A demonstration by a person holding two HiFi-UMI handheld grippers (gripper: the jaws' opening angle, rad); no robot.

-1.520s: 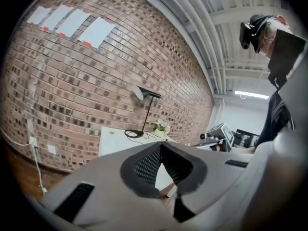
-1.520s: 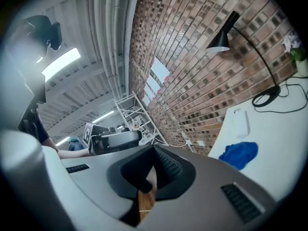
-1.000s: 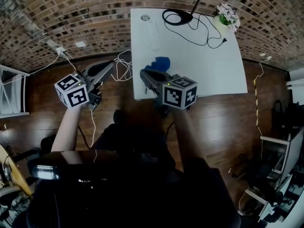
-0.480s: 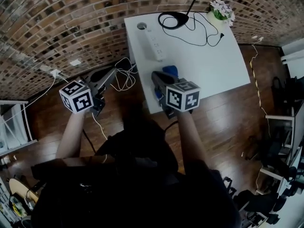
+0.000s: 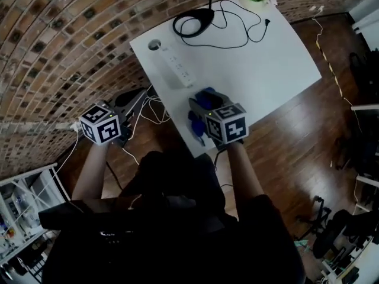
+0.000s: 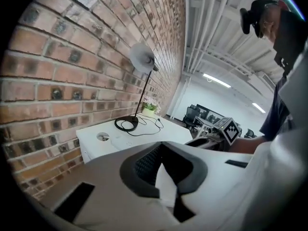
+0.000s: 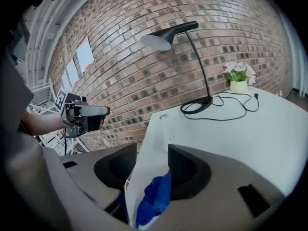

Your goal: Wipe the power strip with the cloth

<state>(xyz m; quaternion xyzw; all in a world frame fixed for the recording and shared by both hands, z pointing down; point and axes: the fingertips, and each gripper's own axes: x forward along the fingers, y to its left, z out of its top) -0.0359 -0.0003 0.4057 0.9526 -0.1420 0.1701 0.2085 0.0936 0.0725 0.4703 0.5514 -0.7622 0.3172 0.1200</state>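
Two grippers. Head view: power strip point(image 5: 177, 68) lies along table's point(image 5: 266, 64) left edge; blue cloth point(image 5: 195, 128) sits at near edge, under right gripper point(image 5: 204, 104). Left gripper view: left gripper point(image 6: 166, 170) jaws together, empty. Right gripper view: jaws opening, cloth between them.

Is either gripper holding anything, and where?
Nothing gripped. The right gripper is opening, the blue cloth loose between its fingers; the left gripper is shut and empty.

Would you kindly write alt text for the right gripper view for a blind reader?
The right claw is opening, a blue cloth between its jaws, at the near edge of a white table. Farther back stand a black desk lamp and a potted plant against a brick wall.
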